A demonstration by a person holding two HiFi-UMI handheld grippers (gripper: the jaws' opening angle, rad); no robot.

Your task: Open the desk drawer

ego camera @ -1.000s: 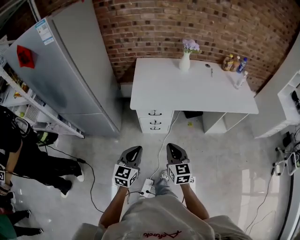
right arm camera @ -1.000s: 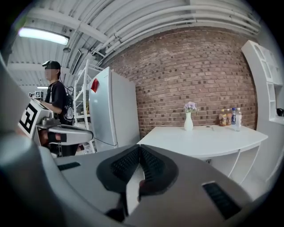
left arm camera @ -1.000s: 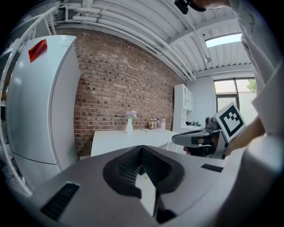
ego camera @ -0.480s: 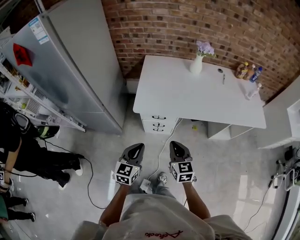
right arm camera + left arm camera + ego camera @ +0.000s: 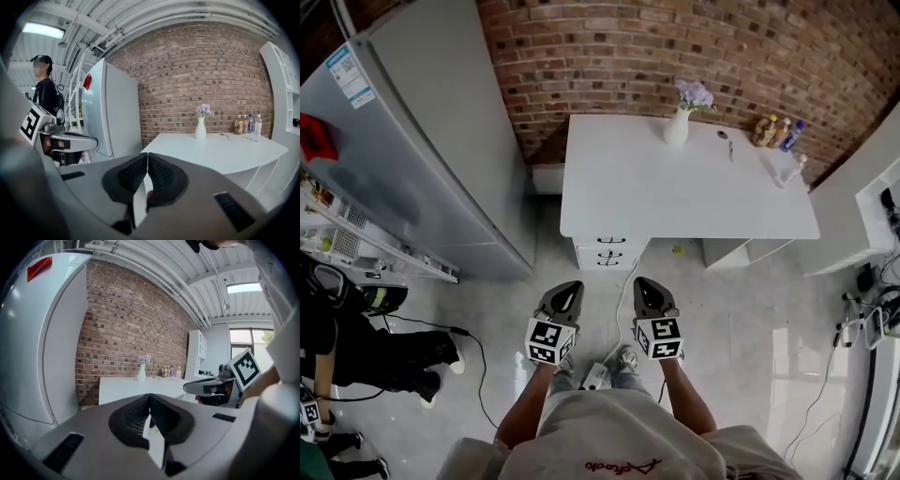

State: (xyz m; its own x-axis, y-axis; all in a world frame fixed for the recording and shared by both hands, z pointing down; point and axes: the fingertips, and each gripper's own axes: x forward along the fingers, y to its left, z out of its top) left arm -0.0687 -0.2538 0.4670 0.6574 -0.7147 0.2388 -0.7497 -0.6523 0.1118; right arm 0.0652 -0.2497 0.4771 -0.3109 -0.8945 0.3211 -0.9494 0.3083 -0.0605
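Note:
A white desk (image 5: pixel 675 197) stands against the brick wall, with a stack of three drawers (image 5: pixel 609 253) under its left end, each with a dark handle and all closed. My left gripper (image 5: pixel 565 292) and right gripper (image 5: pixel 644 288) hang side by side over the floor, a short way in front of the drawers and touching nothing. Both are shut with nothing between the pads. In the left gripper view the desk (image 5: pixel 140 385) shows ahead beyond the closed jaws; in the right gripper view the desk (image 5: pixel 220 150) lies ahead to the right.
A tall grey fridge (image 5: pixel 412 141) stands left of the desk. A vase with flowers (image 5: pixel 679 120) and several bottles (image 5: pixel 776 131) sit on the desktop. A white cable and a power strip (image 5: pixel 594 373) lie on the floor by my feet. A person (image 5: pixel 347 337) stands at the left.
Both grippers have moved forward together toward the desk; the drawers now lie closer in front of them. Both stayed shut.

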